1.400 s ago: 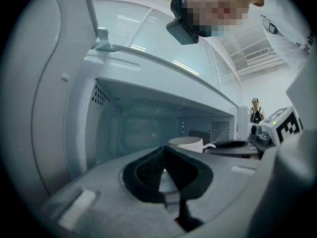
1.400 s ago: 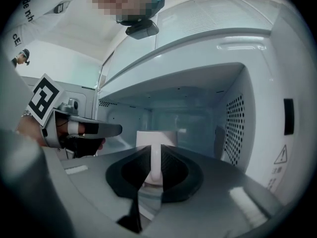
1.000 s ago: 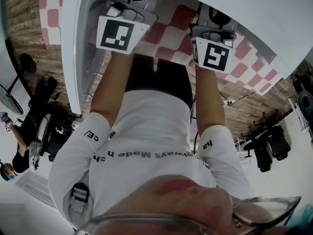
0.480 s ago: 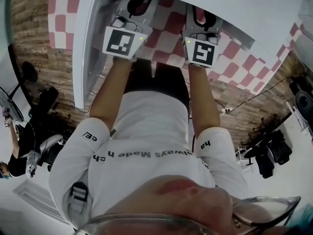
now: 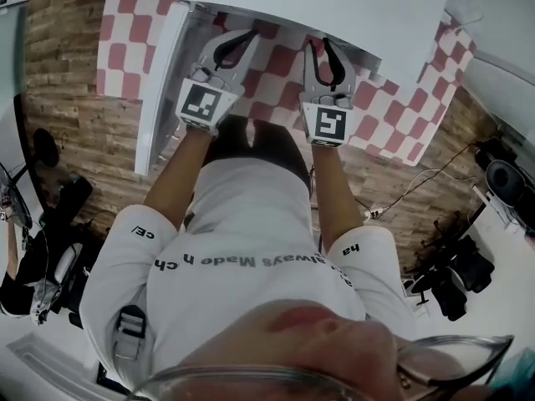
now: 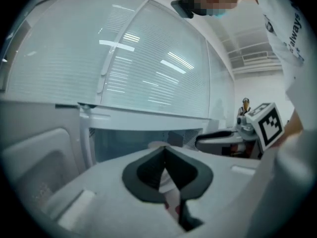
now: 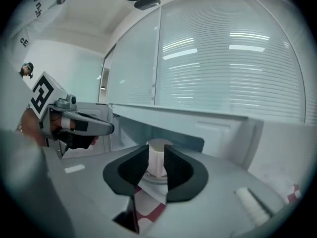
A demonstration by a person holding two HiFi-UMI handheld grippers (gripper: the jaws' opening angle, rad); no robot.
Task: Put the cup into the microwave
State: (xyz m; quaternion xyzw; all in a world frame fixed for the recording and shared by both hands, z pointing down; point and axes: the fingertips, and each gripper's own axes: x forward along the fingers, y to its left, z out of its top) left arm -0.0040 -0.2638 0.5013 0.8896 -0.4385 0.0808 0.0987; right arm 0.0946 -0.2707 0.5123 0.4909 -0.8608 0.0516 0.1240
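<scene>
A white cup [image 7: 158, 158] stands upright on the turntable inside the open white microwave [image 5: 334, 7]. In the right gripper view it shows through the gap between the jaws, beyond their tips. My right gripper [image 7: 154, 163] is open, with nothing held; it also shows in the head view [image 5: 324, 47]. My left gripper [image 6: 165, 152] has its jaws together and holds nothing; in the head view it sits left of the right gripper [image 5: 242, 40]. The cup's rim [image 6: 155, 145] peeks just above the left gripper's tips. Both grippers are in front of the microwave's opening.
The microwave's door [image 5: 159, 90] stands swung open at the left. A red-and-white chequered cloth [image 5: 276, 65] covers the surface under the microwave. Window blinds [image 7: 233, 68] fill the background. Chairs and cables [image 5: 451, 266] lie on the wooden floor.
Both grippers have drawn back from the microwave's opening, so their jaws now show in the head view. The head camera has shifted, and more of the floor and cloth shows.
</scene>
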